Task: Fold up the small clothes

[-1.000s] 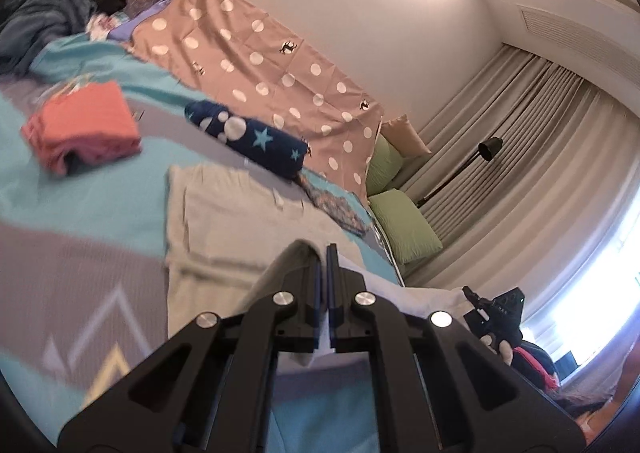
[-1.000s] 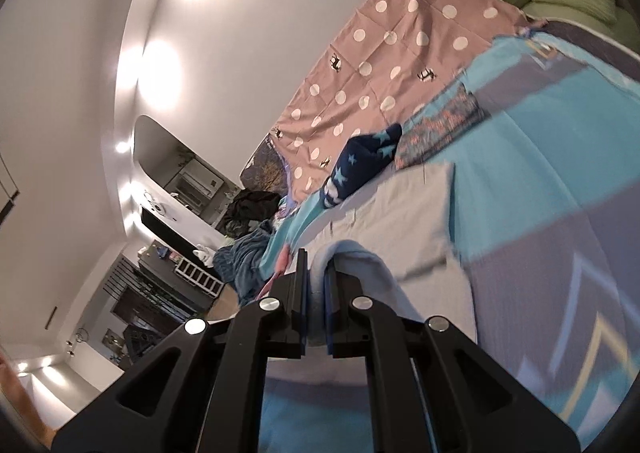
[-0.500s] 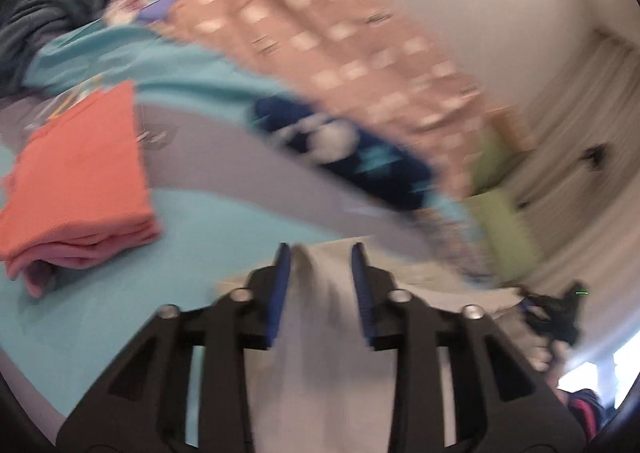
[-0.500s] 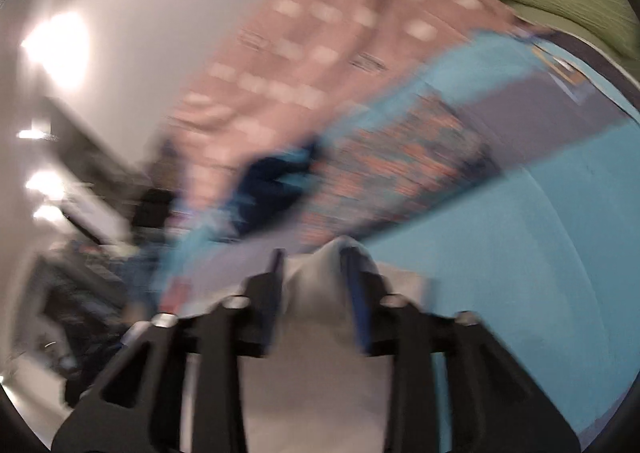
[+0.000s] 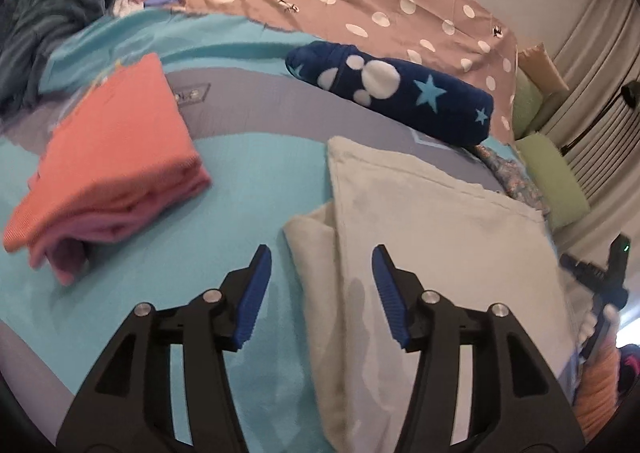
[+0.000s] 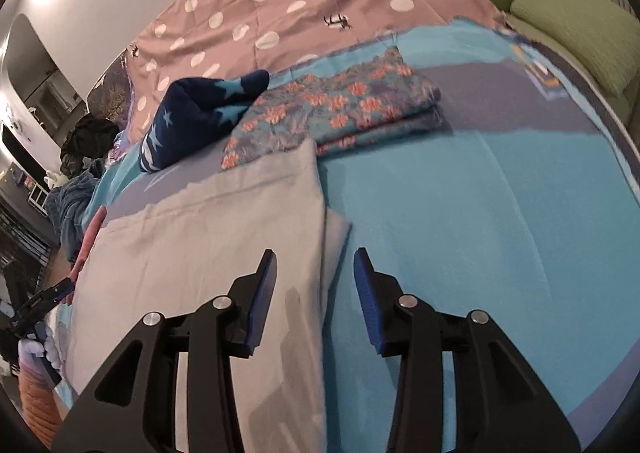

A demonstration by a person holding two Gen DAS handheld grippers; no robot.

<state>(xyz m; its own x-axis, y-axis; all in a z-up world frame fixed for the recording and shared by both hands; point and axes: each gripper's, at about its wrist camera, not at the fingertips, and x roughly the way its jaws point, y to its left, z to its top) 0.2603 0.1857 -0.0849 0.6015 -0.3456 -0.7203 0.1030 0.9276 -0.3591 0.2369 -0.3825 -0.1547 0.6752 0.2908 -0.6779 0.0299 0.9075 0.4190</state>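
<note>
My left gripper (image 5: 320, 285) and right gripper (image 6: 314, 285) hover, jaws apart, over the pale grey folded cloth (image 5: 432, 237). A folded coral garment (image 5: 112, 157) lies left, and a navy star-print fleece roll (image 5: 392, 93) and floral folded fabric (image 6: 340, 109) lie beyond.

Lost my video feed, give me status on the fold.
Both hand-held grippers open: left, right. Grey garment lies folded flat on bed, released. Coral stack left, floral stack beyond; neither in the way.

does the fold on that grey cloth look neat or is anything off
Slightly off. On the grey garment, the under layer sticks out past the folded edge at the left side and right side. Both grippers are open above it, holding nothing.
</note>
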